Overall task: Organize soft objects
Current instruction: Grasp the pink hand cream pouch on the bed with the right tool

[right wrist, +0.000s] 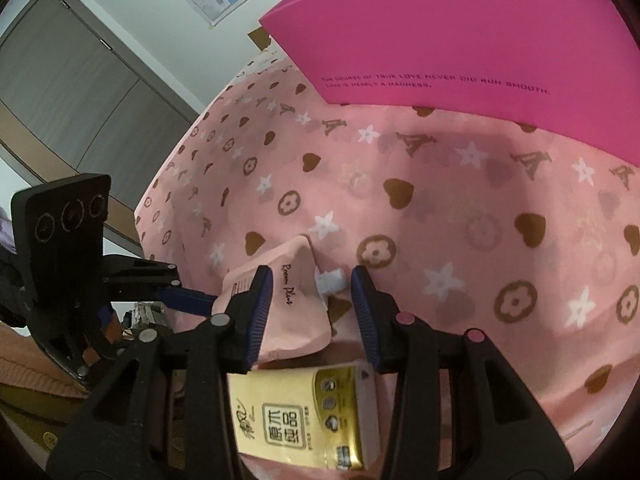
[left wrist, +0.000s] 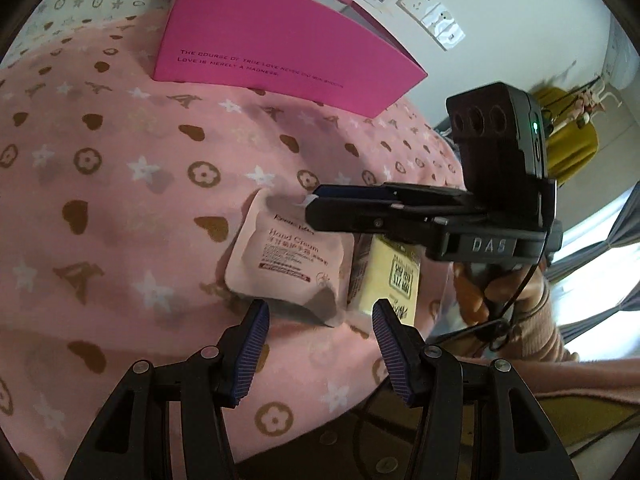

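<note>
hand cream pouch [left wrist: 286, 258] lies flat, spout [right wrist: 331, 280] pointing toward box [left wrist: 280, 44].

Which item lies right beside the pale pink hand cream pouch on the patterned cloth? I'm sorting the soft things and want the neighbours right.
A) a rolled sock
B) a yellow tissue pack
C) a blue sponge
B: the yellow tissue pack lies against the hand cream pouch on the pink cloth.
</note>
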The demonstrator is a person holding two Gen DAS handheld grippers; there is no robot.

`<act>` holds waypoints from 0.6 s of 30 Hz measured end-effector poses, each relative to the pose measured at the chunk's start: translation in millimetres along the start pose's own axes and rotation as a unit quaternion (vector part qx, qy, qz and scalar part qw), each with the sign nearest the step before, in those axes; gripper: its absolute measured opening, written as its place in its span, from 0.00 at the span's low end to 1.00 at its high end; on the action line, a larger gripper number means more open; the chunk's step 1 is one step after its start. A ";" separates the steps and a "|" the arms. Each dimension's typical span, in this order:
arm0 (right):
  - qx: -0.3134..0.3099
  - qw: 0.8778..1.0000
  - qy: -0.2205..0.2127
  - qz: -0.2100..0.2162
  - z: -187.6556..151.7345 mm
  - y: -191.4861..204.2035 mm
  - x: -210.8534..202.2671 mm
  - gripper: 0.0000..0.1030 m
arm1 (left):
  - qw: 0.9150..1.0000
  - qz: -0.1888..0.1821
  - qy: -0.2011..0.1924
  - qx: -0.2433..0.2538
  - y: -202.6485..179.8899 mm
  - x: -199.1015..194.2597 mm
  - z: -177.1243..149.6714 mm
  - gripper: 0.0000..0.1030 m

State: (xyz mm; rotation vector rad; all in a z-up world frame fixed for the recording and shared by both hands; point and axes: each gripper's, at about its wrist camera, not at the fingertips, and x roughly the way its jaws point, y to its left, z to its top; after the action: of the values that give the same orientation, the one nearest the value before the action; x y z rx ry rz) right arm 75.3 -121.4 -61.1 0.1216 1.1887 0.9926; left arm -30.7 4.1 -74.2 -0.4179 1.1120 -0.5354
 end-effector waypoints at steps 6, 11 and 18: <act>-0.002 1.000 -0.007 0.007 -2.5 1.7 -2.6 0.42 | 1.000 0.001 -0.006 -0.013 3.3 -3.4 4.3 0.50; 0.012 0.999 -0.037 0.019 -7.1 0.5 -18.1 0.42 | 1.000 0.011 -0.013 -0.015 4.3 -2.2 10.1 0.44; 0.013 0.996 -0.088 0.000 -8.9 6.2 -46.8 0.42 | 0.999 0.019 -0.032 0.001 -1.5 -6.4 26.9 0.36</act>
State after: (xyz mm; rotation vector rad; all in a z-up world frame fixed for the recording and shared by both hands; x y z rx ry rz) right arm 63.3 -154.0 -27.9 0.2259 1.0401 0.9459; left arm -8.4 8.1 -58.2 -0.4100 1.0553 -0.4865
